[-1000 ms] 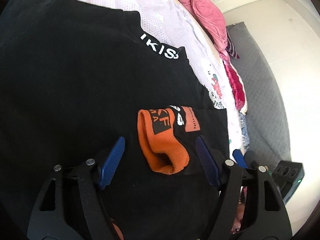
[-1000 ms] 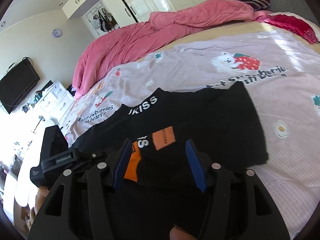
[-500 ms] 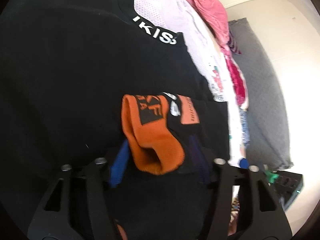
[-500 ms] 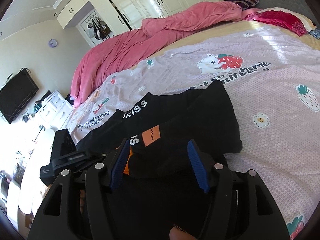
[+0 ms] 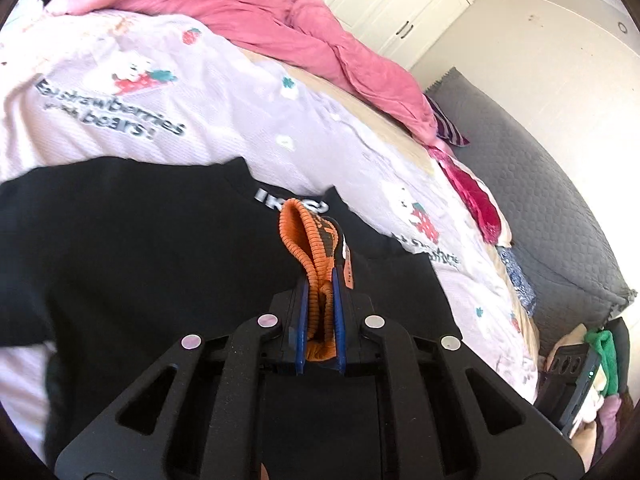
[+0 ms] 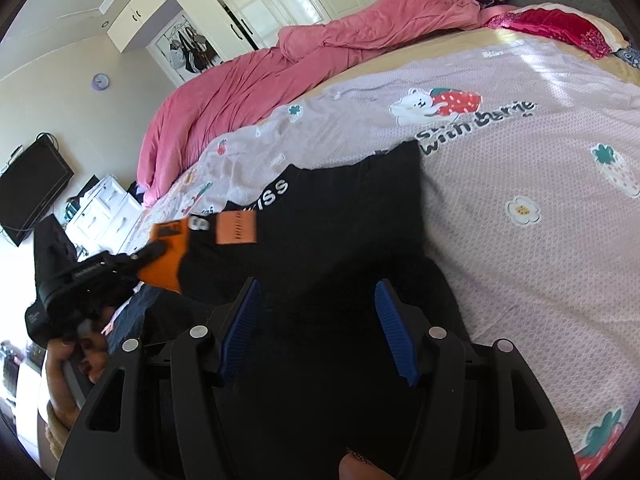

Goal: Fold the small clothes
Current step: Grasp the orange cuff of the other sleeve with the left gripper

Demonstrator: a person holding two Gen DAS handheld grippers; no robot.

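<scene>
Up comes the orange cuff — a second ago it lay flat on the black garment between wide blue pads, and now the left gripper has clamped shut on it and lifted it clear of the cloth! In the right wrist view, over by the left edge of the bed, the left gripper shows side-on with the orange cuff bunched in its tip, a hand wrapped round the handle below. Just right of it an orange label sits on the raised black sleeve, beside white lettering on the neckband. Across the middle, the black garment is spread on the lilac strawberry-print bedsheet, near the bed's front edge. Below it, the right gripper hovers with its jaws parted, black cloth between the pads, nothing pinched that I can make out. A pink duvet is heaped along the far edge.
</scene>
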